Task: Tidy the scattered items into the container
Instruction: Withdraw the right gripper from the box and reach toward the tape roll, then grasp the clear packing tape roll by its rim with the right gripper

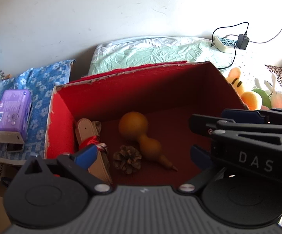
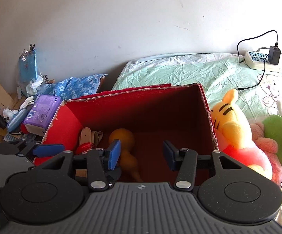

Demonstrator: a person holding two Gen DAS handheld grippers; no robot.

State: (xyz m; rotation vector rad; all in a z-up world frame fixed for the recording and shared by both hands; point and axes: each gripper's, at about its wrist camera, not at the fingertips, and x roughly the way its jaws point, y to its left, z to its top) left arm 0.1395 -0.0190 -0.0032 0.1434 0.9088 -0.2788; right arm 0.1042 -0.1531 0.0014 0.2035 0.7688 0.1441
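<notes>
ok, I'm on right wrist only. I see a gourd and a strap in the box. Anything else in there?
Observer: Yes, a pine cone lies on the floor of the box, beside the narrow end of the gourd.
Operator: Left tool holding anything?
Observer: No. Left tool is open and empty, over the box.
Operator: Gourd upright?
Observer: No, it lies on its side, with the stem tip pointing toward the near wall.
</notes>
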